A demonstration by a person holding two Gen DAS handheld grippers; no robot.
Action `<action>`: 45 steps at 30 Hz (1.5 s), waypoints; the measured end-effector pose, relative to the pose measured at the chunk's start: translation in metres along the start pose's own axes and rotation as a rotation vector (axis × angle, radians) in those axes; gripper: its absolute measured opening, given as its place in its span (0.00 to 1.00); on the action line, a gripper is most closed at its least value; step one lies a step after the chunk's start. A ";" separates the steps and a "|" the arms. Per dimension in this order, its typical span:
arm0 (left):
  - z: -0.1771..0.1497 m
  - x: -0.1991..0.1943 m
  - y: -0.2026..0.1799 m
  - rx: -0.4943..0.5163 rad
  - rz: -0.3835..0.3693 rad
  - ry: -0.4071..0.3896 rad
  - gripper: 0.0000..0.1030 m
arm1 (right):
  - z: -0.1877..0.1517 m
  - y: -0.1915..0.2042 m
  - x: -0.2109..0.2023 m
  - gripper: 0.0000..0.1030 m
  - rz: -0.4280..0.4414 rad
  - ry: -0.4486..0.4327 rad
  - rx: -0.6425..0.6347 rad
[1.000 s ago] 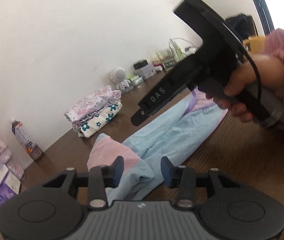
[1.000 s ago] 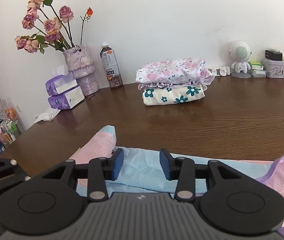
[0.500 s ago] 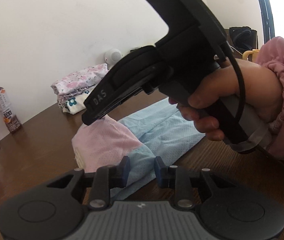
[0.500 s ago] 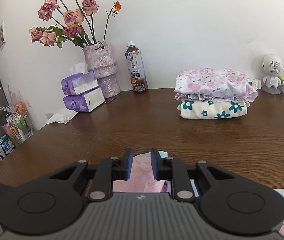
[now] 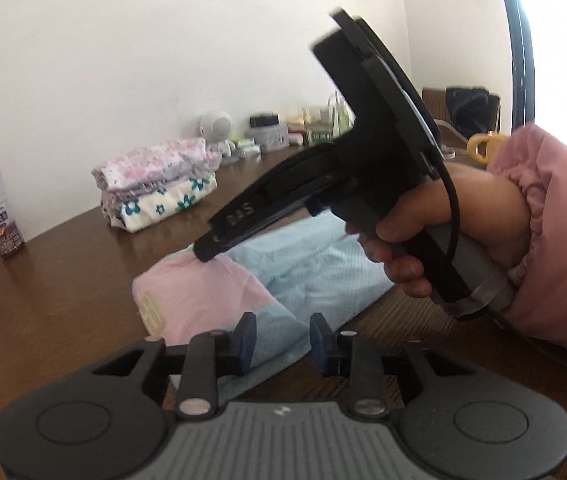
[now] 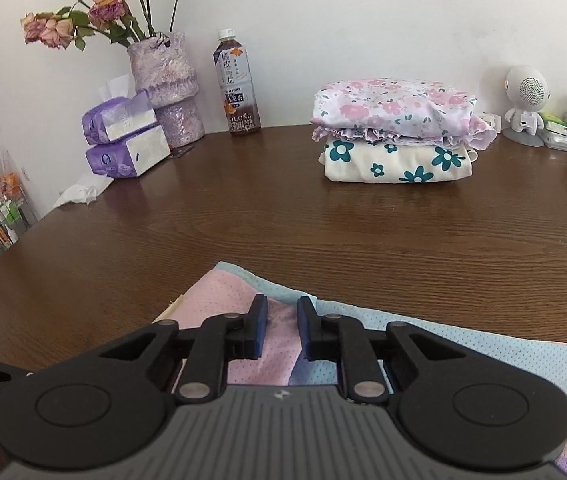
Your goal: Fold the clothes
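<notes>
Readable text: "OOLONG" on the bottle (image 6: 236, 84) label, more print above it too small to make out. Right gripper (image 5: 206, 252) body carried raised letters, looked like "DAS" but motion-blurred, so not certain.

Garment (image 5: 283, 272) lay on the table (image 6: 323, 224) at the near edge, a thin perforated mesh knit, pale blue with pink panels and a lilac trim strip at the right in the right wrist view. A cream tag (image 5: 152, 312) sat at the corner of the pink panel.

Left gripper (image 5: 282, 344) hovered over the garment's near blue edge, fingers spread with a clear gap, nothing between them. Right gripper (image 6: 281, 330) sat low over the pink/blue seam, fingers parted by a narrow gap, cloth visible through it, not clamped. From the left wrist view its tip was at the far edge of the pink panel; contact unclear. The hand (image 5: 439, 232) on its handle wore a pink sleeve (image 5: 555, 248).

Open room: wide bare wood-grain stretch between the garment and the back row. Back row along the wall: folded stack (image 6: 397, 132) of two floral pieces, vase (image 6: 165, 88) of dried roses, two tissue packs (image 6: 123, 140), white robot figure (image 6: 525, 104), small clutter at far right.
</notes>
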State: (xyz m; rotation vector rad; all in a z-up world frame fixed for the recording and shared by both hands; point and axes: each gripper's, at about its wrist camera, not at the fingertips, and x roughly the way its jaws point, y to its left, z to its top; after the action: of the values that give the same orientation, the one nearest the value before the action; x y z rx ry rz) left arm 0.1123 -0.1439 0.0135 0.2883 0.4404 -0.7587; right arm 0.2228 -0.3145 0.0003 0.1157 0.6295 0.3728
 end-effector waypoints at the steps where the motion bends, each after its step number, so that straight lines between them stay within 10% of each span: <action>1: 0.002 -0.013 0.005 -0.020 0.017 -0.053 0.37 | 0.000 -0.003 -0.009 0.15 0.007 -0.026 0.017; 6: 0.000 -0.040 0.024 -0.076 0.104 -0.126 0.50 | -0.007 -0.008 -0.063 0.21 0.026 -0.147 0.058; 24: -0.023 -0.005 0.019 0.014 0.185 0.120 0.37 | -0.066 0.056 -0.075 0.34 0.005 0.039 -0.202; 28: -0.024 -0.005 0.019 0.024 0.181 0.128 0.08 | -0.067 0.058 -0.072 0.12 -0.013 0.045 -0.210; 34: -0.025 -0.007 0.019 0.032 0.165 0.125 0.08 | -0.070 0.055 -0.071 0.03 -0.044 0.065 -0.202; 38: -0.019 -0.022 0.025 -0.017 0.142 0.052 0.27 | -0.065 0.050 -0.079 0.09 -0.003 0.052 -0.164; 40: -0.012 -0.029 0.032 -0.065 0.118 0.010 0.64 | -0.056 0.044 -0.090 0.27 0.039 0.011 -0.115; 45: 0.014 -0.009 0.073 -0.259 0.077 0.047 0.65 | -0.013 0.027 -0.080 0.39 0.033 -0.046 -0.036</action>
State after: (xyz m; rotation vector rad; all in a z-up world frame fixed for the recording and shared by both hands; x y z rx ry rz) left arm 0.1621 -0.0937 0.0373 0.0801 0.5628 -0.6132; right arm 0.1473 -0.3192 0.0401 0.1000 0.5762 0.4120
